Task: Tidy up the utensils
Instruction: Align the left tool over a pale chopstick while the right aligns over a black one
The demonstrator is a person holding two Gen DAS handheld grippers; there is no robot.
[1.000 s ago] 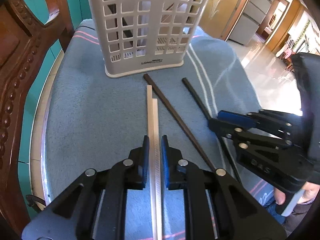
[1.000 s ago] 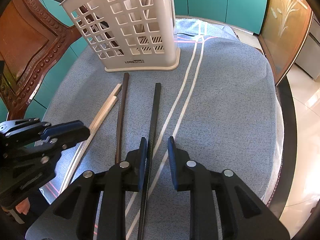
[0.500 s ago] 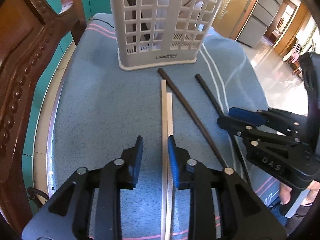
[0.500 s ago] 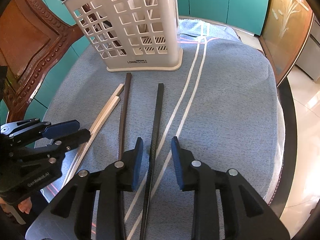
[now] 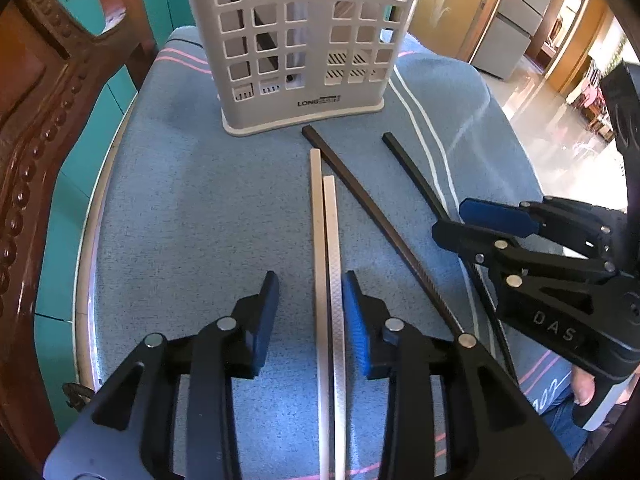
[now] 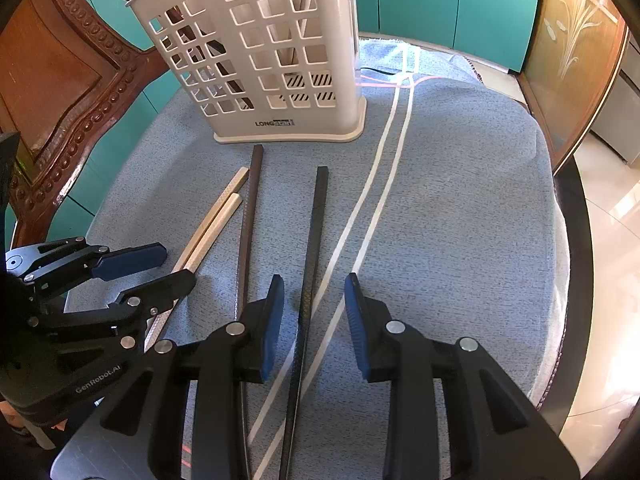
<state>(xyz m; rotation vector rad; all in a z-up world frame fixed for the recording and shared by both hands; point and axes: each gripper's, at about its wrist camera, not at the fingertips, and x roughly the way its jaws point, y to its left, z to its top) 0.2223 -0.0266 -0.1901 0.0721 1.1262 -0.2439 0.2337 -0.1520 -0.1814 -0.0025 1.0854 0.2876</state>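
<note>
I have four chopsticks lying on the bench (image 6: 460, 208), which is covered with a blue-grey cloth crossed by thin white stripes. Two are pale cream chopsticks (image 5: 329, 264), square in section, lying side by side and touching along their length, one end set a little ahead of the other; the lower part of each carries a fine cross-hatched texture. Just to their right is a dark brown chopstick (image 5: 360, 196), slim and slightly bowed, its far end nearly at the foot of the utensil holder (image 5: 300, 40). Further right lies a black chopstick (image 6: 314, 240), straight, square-ended, with the same fine texture near my end.

The holder is an off-white plastic basket with a grid of square holes and a flared base, standing upright at the far side of the bench. Through the holes I see something dark leaning inside, but I cannot tell what it is.

My left tongs (image 5: 310, 312) straddle the cream pair, jaws opening; the right blue pad sits close against the pair, the left pad well clear, nothing gripped. My right tongs (image 6: 314, 316) stand partly apart around the black chopstick, with a gap on both sides, holding nothing.

A carved wooden chair (image 5: 36, 128) stands at the left.
</note>
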